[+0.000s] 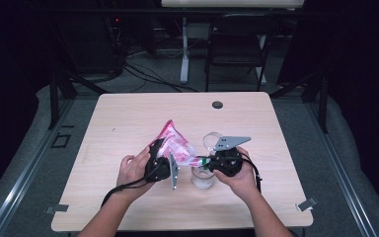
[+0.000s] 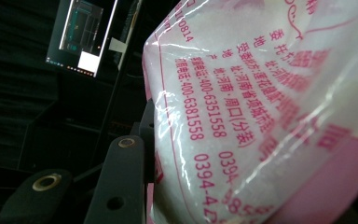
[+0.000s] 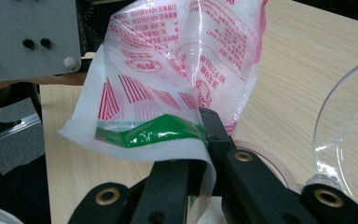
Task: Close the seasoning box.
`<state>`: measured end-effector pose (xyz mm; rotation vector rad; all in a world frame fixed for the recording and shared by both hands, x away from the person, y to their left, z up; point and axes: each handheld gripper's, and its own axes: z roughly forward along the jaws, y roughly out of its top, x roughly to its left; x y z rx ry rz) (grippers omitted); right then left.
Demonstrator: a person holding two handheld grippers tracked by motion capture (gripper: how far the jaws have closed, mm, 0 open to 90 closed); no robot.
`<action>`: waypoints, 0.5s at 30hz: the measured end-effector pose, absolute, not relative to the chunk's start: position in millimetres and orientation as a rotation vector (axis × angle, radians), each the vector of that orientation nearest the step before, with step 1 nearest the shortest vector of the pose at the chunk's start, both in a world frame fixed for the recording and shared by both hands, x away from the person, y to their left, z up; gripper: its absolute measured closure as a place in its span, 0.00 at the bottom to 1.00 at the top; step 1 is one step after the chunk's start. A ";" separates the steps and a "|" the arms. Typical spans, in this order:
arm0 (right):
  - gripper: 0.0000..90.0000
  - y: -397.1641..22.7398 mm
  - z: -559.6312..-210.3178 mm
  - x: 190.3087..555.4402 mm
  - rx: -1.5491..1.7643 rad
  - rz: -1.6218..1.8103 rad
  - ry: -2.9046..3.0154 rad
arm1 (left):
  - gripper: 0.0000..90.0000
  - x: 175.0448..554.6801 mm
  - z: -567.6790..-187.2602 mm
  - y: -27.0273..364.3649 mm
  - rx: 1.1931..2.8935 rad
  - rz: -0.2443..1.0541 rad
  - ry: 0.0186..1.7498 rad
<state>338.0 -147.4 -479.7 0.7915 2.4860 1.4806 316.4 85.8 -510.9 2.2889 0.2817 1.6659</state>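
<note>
A pink-and-white plastic bag (image 1: 176,144) of white granules hangs tilted between both grippers above the table. My left gripper (image 1: 160,152) is shut on the bag's body; in the left gripper view the printed bag (image 2: 261,116) presses against one black finger (image 2: 119,182). My right gripper (image 1: 203,161) is shut on the bag's lower corner, and its jaws (image 3: 200,140) pinch the white edge by the green strip (image 3: 144,133) of the bag (image 3: 182,60). A clear jar (image 1: 202,178) stands right under that corner.
A clear round lid (image 1: 211,139) (image 3: 340,135) lies just behind the jar, whose rim (image 3: 261,153) shows past my right jaws. The wooden table (image 1: 128,118) has a black grommet (image 1: 217,104) at its far side. A folding chair (image 1: 239,44) stands beyond.
</note>
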 end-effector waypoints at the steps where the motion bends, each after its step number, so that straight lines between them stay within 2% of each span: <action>1: 0.99 -147.7 -480.4 338.4 0.785 1.470 2.495 | 0.72 316.4 -511.1 85.8 2.290 1.667 0.279; 15: 0.99 -147.5 -482.7 337.8 0.796 1.479 2.491 | 0.72 316.2 -510.6 85.5 2.289 1.691 0.256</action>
